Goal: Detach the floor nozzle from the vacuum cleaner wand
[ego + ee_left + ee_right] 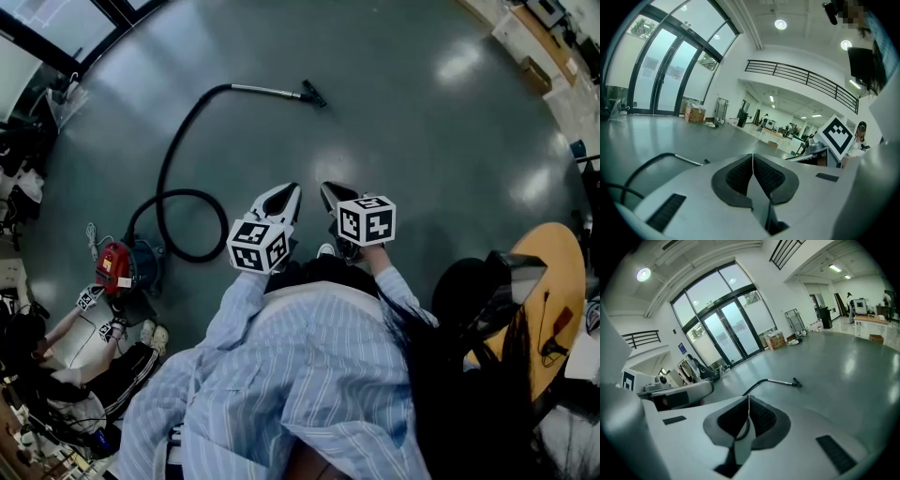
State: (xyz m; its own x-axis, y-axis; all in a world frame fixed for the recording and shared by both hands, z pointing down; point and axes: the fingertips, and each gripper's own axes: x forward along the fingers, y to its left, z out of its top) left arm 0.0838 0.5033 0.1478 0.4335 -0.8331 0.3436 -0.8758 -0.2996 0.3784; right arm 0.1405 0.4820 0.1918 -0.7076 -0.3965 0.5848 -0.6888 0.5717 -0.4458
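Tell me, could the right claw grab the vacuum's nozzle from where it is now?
Probably not yet. The floor nozzle lies well away across the floor from the right claw, which is shut and empty. Nothing stands between them; the person would need to step closer.

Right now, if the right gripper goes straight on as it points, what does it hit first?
The right gripper likely meets the floor short of the wand; depth is unclear.

— What colour is the hose (187, 192)?
— Black, like the floor nozzle (312, 94). The wand (267, 91) is silver, the vacuum body (114, 265) red and blue.
— And the shirt (300, 375)?
— Pale blue with thin white stripes. The floor (422, 141) is a grey-green.
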